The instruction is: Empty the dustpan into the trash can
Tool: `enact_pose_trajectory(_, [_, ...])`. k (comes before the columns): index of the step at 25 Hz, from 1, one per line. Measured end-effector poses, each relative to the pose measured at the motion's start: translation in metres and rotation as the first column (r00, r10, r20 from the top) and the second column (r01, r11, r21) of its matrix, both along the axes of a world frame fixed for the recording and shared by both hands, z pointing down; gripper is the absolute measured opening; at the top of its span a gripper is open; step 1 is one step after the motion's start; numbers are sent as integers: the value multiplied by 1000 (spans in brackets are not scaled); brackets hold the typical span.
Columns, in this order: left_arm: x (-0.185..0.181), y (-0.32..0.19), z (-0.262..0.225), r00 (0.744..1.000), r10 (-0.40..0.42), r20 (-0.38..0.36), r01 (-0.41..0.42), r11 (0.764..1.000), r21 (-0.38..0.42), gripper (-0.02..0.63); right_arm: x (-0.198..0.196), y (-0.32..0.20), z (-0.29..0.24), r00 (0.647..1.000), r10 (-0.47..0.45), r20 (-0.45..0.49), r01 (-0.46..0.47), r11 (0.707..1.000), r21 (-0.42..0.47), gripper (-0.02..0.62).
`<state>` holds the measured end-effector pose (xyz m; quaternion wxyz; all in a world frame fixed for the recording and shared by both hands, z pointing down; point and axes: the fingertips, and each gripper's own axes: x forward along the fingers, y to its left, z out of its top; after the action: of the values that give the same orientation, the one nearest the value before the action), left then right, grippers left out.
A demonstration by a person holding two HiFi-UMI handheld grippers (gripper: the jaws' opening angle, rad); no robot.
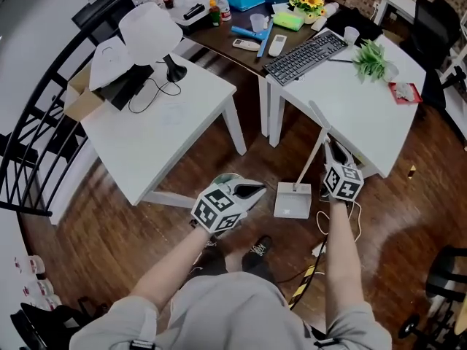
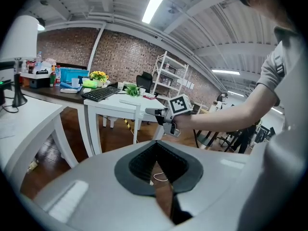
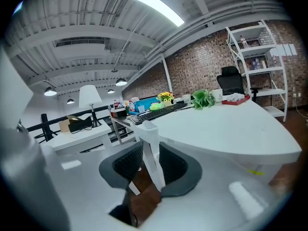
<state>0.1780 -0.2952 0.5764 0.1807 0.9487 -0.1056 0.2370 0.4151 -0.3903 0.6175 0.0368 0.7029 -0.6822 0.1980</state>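
Two grippers in play. The right gripper [image 1: 330,149] is clamped on the long white handle [image 1: 312,146] of the dustpan [image 1: 292,201]; its own view has the handle pinched between the pads. The left gripper [image 1: 255,190] has its jaws pressed together on nothing and hovers low, just left of the pan. The dustpan sits flat on the wood floor [image 1: 109,246], near the edge of the white table [image 1: 379,122] and near the person's shoes [image 1: 257,250].

Progress: early, by my read. The pan is grabbed by the handle, not lifted, not tipped. Any dirt in it? Cannot tell, it looks plain white from above. A round rim [image 1: 225,178] peeks out behind the left gripper. It could be the trash can, can't confirm. Left to do: lift the pan, carry it over the can, tip it out.

Writing: nothing legible. The square markers [image 1: 217,210] on both grippers are black-and-white patterns, no letters. Print on one shoe and labels on the bottles [image 1: 222,7] at the far end are too small to read. The keyboard [image 1: 305,55] keys are unreadable too.
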Motion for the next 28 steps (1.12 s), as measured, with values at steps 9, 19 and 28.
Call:
enact_pose_trajectory(9, [3,-31,-44,990,-38,-133,43,998,36,6,-66,50,-68,999,-53,-1,53,996,73,53])
enact_pose_trajectory(19, [-17,-50,-127,952,-12,-304,40,996,85,6,-144,68,-181,994,-99,-35,104,972,209,5])
enact_pose_trajectory(28, [-38,-60,-157,942,43,-334,0,992,128,6,-204,57,-224,983,-179,-42,184,950,253,5])
